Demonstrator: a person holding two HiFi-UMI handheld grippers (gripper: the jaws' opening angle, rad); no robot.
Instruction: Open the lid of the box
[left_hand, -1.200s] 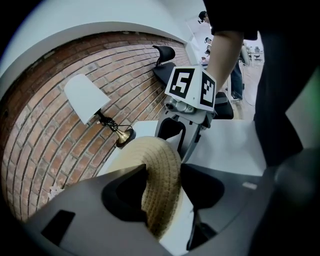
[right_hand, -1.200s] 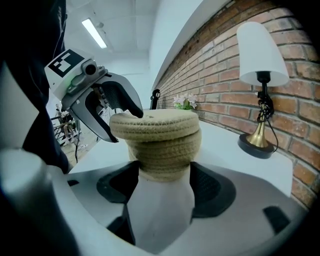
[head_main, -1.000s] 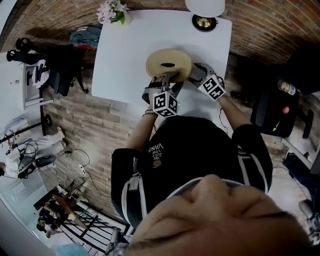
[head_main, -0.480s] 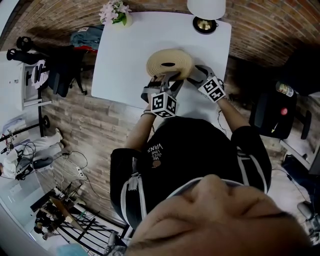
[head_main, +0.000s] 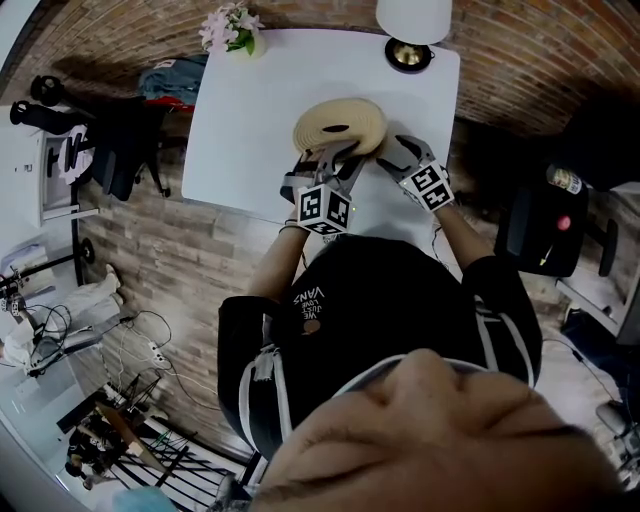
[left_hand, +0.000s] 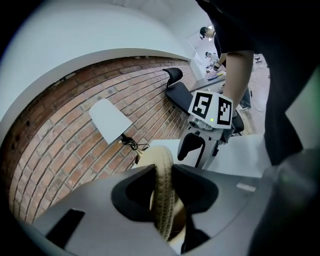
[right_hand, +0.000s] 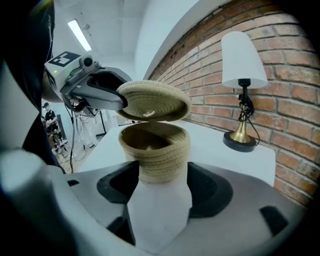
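Observation:
A round woven box (right_hand: 155, 150) stands on the white table (head_main: 250, 110). My right gripper (right_hand: 156, 170) is shut on its lower wall, one jaw on each side. The woven lid (right_hand: 152, 100) hangs just above the box's open mouth, slightly tilted. My left gripper (right_hand: 120, 102) holds the lid by its left rim. In the left gripper view the lid's rim (left_hand: 164, 185) stands edge-on between the jaws, which are closing on it. From the head view the lid (head_main: 340, 125) covers the box, with the left gripper (head_main: 335, 155) and right gripper (head_main: 385, 150) at its near edge.
A table lamp (head_main: 412, 25) with a brass foot stands at the table's far right corner, behind the box. A pot of flowers (head_main: 228, 25) sits at the far left corner. A brick wall runs along the table's right side. A dark chair (head_main: 545, 225) stands off to the right.
Both grippers stay at the box's near side. The left gripper has shifted slightly along the lid's rim; the lid looks a little more raised at that edge.

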